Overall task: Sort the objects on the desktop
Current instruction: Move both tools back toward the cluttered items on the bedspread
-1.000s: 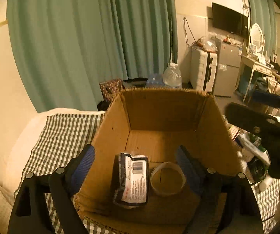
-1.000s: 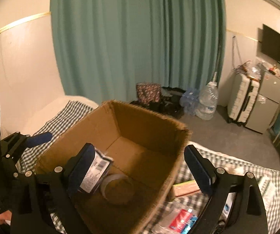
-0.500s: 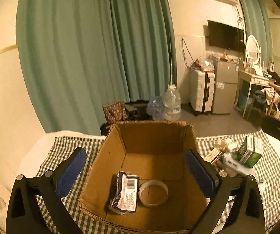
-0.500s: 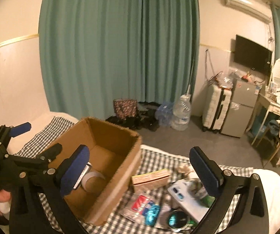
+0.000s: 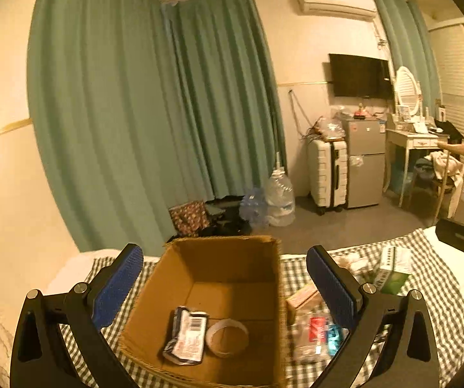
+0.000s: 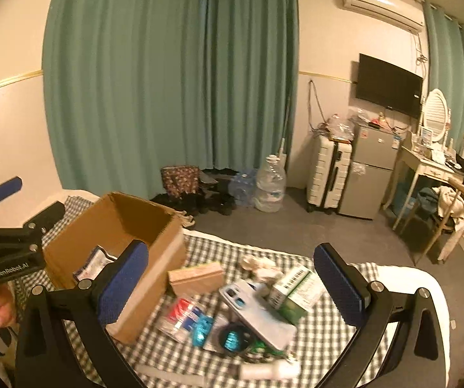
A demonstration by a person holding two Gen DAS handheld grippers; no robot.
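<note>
On the checked cloth (image 6: 322, 333) sits an open cardboard box (image 5: 219, 278), and sorting looks only begun: inside it lie just two things, a dark foil packet (image 5: 185, 336) with a barcode label and, touching it on the right, a roll of tape (image 5: 227, 336) lying flat. Most of the job seems left. Just beside the box's right wall a loose heap waits on the cloth: a tan carton (image 6: 196, 278) closest to the box, a green-and-white box (image 6: 293, 294) tilted on its side, a pale blue phone case (image 6: 254, 313) lying slantwise across the middle, a clear bag with red and blue contents (image 6: 183, 320), a crumpled tissue (image 6: 258, 266) behind, and a white tube (image 6: 264, 370) at the near edge. A dark round thing with a blue centre is half buried under the case; what it is cannot be made out.

Both tools hang above the cloth with nothing between their blue pads. The left gripper (image 5: 224, 286) stands at its widest, its jaws framing the box from above. The right gripper (image 6: 232, 284) is equally wide, aimed over the heap. Judging by that aim, the heap is the next source, with the carton or the phone case the easiest picks.
</note>
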